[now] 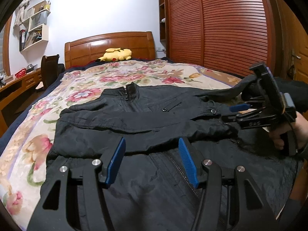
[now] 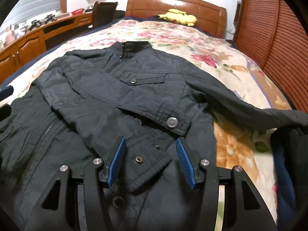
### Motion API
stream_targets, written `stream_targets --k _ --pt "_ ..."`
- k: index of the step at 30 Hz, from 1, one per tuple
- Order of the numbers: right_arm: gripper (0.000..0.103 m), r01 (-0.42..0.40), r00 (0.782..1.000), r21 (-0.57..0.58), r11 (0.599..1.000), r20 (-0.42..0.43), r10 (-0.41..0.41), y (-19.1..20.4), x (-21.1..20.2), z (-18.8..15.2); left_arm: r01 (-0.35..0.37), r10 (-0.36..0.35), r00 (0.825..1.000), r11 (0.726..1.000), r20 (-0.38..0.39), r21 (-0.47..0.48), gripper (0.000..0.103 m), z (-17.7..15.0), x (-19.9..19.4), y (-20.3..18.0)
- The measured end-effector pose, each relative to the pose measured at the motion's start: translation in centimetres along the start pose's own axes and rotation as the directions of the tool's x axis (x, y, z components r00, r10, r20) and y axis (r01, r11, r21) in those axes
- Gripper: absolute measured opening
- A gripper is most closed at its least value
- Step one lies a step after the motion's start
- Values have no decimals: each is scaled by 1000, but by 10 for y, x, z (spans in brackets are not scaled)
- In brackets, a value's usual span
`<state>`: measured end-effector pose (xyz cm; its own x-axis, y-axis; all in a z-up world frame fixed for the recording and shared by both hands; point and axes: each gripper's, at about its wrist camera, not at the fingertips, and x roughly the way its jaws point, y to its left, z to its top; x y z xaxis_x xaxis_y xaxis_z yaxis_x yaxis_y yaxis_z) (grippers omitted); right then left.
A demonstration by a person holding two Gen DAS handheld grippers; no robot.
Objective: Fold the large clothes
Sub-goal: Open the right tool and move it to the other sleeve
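A black zip jacket [image 1: 146, 104] [image 2: 134, 88] lies front up on a floral bedspread [image 1: 96, 80], collar toward the headboard. One sleeve [image 1: 134, 123] is folded across the chest; its cuff with a metal snap [image 2: 172, 122] lies just beyond my right gripper [image 2: 151, 154]. That gripper is open, its pads wide apart above a snapped tab of the jacket, pressing on nothing. The other sleeve [image 2: 240, 105] trails off to the right. My left gripper [image 1: 152, 154] hovers open over the lower front beside the zipper. The left wrist view shows the right gripper [image 1: 231, 113] at the jacket's right edge, held by a hand [image 1: 283, 132].
A yellow plush toy [image 1: 115, 54] [image 2: 179, 16] lies by the wooden headboard [image 1: 109, 46]. A slatted wardrobe [image 1: 221, 28] lines the right side of the bed. A wooden desk [image 2: 28, 42] and a dark chair [image 2: 104, 11] stand to the left.
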<state>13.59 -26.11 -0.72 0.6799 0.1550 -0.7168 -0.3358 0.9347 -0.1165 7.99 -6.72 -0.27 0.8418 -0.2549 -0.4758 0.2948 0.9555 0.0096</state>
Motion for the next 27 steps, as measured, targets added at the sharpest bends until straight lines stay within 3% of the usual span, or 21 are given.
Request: stream_targets --k 13,18,27 --pt "56 190 981 78 979 12 -192 -89 -54 12 -56 56 998 998 -15 -37 56 2 4 0" --pt "56 280 958 144 949 16 -285 -137 -70 34 -51 50 999 997 -19 -55 56 2 6 2" --pt "56 346 938 298 890 -73 -340 -208 -57 53 -45 43 998 998 -34 -51 56 2 13 2"
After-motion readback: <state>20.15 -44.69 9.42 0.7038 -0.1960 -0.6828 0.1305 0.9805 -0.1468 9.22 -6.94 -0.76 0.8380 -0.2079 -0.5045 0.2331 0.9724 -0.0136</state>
